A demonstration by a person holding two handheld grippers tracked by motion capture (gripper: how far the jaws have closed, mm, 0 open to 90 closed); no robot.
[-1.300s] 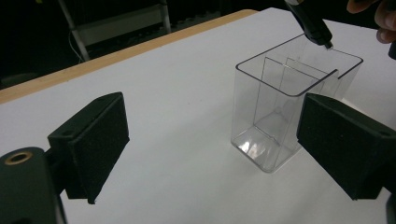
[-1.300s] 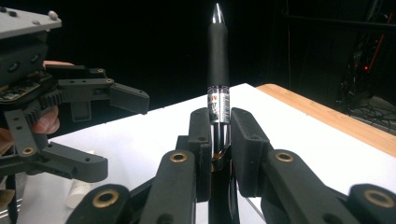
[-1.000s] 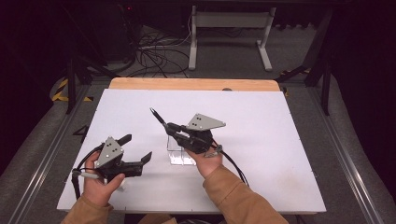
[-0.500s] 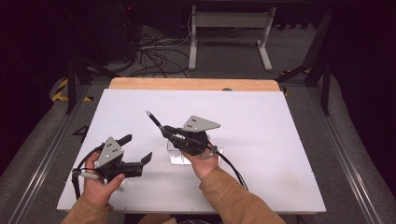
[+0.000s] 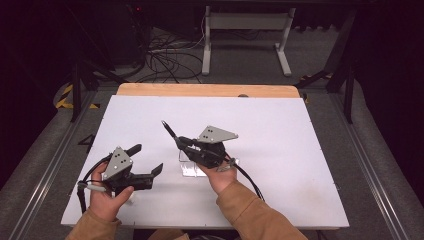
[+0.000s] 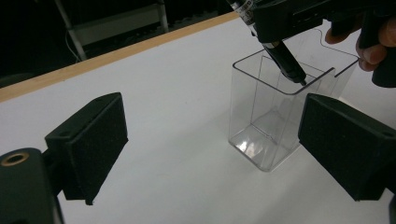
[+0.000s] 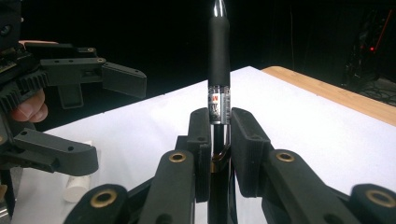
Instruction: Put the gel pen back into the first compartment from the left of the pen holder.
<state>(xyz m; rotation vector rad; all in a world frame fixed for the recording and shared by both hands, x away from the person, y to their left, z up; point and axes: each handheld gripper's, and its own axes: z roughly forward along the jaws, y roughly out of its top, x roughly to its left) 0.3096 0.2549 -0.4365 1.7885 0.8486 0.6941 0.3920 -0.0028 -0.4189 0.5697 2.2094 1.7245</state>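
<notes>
- A black pen [image 7: 218, 70] is pinched between the jaws of the right gripper [image 5: 186, 143], the pads being pressed against its barrel just below the clear labelled band.
- In the high view the pen [image 5: 168, 129] is seen slanting from the jaws toward 11 o'clock, its far end raised above the tabletop [image 5: 280, 130].
- The pen's lower end [image 6: 286, 60] is seen in the left gripper view inside the open top of a clear plastic box [image 6: 273, 116], close to the near rim.
- The clear plastic box [image 5: 192, 162] is stood upright on the tabletop directly beneath the right gripper, just short of the centre.
- The left gripper [image 5: 146, 161] is held at 8 o'clock from the box, well apart from it, with its jaws spread wide and nothing between them.
- A small white cylinder [image 7: 77, 186] is seen lying on the tabletop below the left gripper.
</notes>
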